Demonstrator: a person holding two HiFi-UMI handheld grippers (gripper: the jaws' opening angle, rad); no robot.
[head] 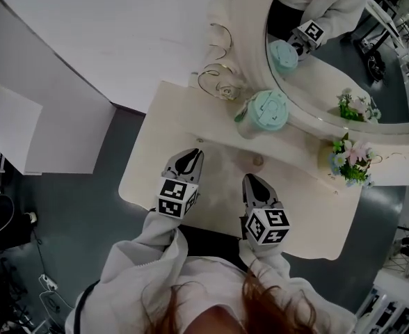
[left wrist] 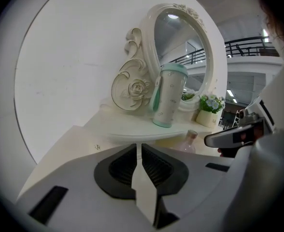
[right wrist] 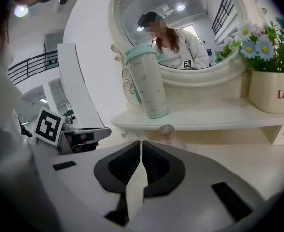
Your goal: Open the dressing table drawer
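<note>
The cream dressing table lies below me, and its drawer front is hidden from the head view. My left gripper hovers over the tabletop near its front edge, jaws shut with nothing between them. My right gripper hangs beside it to the right, also shut and empty. Small knobs show under the raised back shelf; one knob also appears in the left gripper view.
A mint tumbler stands on the back shelf before the oval mirror. A small clear bottle sits on the tabletop just ahead of the right gripper. A flower pot stands at the right. A white wall lies behind.
</note>
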